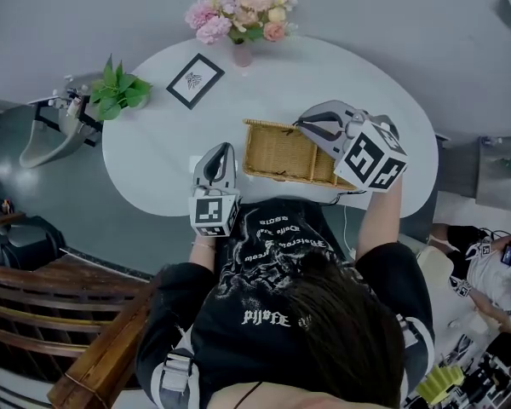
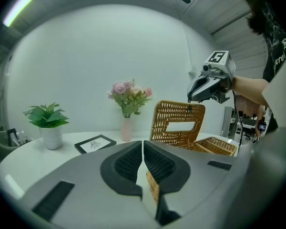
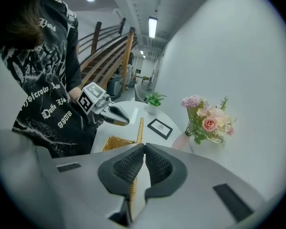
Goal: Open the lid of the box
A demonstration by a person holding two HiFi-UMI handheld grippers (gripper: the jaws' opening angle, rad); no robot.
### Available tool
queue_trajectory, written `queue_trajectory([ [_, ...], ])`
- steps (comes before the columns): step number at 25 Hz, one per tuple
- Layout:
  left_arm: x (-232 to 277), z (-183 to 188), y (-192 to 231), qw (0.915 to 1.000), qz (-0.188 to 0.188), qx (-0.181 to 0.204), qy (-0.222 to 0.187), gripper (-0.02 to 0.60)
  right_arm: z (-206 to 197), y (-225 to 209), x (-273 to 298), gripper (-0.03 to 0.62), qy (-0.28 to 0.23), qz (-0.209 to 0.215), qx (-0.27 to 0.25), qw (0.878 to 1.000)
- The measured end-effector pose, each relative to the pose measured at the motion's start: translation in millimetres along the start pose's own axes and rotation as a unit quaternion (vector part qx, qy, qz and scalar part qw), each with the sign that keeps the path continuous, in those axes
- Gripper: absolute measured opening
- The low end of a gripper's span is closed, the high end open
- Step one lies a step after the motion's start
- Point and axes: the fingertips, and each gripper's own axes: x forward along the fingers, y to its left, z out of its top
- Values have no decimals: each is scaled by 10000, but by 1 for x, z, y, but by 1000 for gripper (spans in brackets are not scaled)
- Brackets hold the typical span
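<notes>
Am clamping right tool (image 3: 144, 151) on top edge of wicker lid (image 2: 177, 111), upright over wicker box (image 1: 281, 156) on table (image 1: 153, 143). Left tool (image 2: 142, 144) clenched, empty, beside box. Risk: am bracing nothing, so overswing could be tipping box backward.

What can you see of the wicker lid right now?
The lid is woven tan wicker, a rounded rectangle with a rectangular slot cut through its middle. It stands nearly upright above the open wicker box and meets it along its bottom edge. The right claw is shut on its top edge. In the right gripper view the lid runs edge-on between the jaws.
</notes>
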Motion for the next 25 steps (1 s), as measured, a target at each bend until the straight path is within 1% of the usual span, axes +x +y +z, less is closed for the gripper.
queue_trajectory([
  [3,1,-2,-2,10000,72,-37,-24,26,-1,-6,2,35,-52,86,-62,9999],
  [7,-2,-10,0,9996,255,-45,146,28,-2,-14,3,35,-44,166,-212,9996],
  [11,-3,-13,-7,9994,265,-11,232,28,-5,-21,5,35,-97,290,-290,9991],
  [14,-3,-15,-13,9995,190,-21,235,28,-8,-29,6,37,-155,371,-304,9987],
  [18,-3,-19,-16,9992,168,-244,264,28,-13,-39,9,37,-169,465,-360,9981],
  [20,-2,-18,-18,9992,135,-282,254,28,-16,-44,10,37,-158,500,-377,9979],
  [25,-4,-18,-16,9984,242,-435,267,28,-21,-52,13,37,-202,630,-319,9973],
])
